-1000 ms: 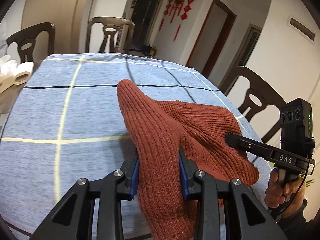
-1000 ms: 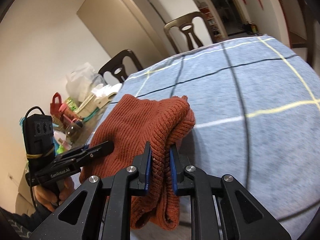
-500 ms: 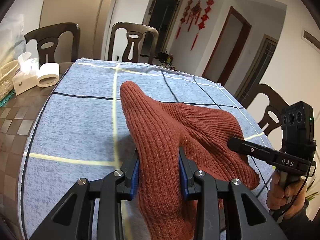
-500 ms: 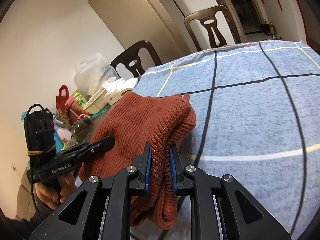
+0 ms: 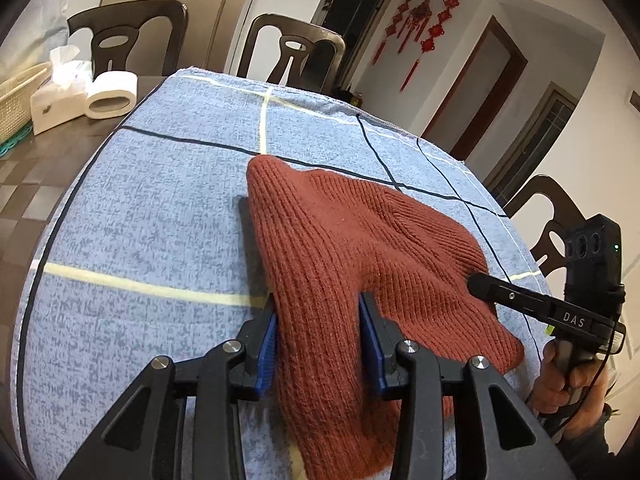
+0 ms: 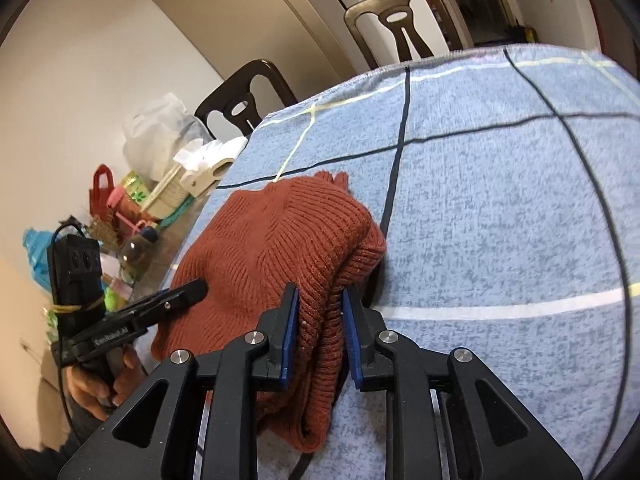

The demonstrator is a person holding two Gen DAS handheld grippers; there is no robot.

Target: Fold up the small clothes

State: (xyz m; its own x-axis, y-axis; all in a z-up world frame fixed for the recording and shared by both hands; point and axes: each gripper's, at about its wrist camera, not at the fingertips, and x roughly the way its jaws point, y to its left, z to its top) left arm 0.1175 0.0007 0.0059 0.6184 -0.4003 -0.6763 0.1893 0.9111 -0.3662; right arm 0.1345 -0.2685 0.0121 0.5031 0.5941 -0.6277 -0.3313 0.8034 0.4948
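Hidden edges, cropped chairs, unreadable clutter

In the left wrist view the rust knitted garment (image 5: 360,264) runs off the frame at 6 o'clock, its near hem hidden behind the left gripper (image 5: 318,346), whose pads' contact with the knit cannot be told; the chair (image 5: 548,220) at 3 o'clock shows only its back. In the right wrist view the garment's lower fold disappears under the right gripper (image 6: 320,340), the heap of bags and bottles (image 6: 120,216) at 9 o'clock is too small to sort, and the person's hand (image 6: 100,380) is cut off at 8 o'clock.
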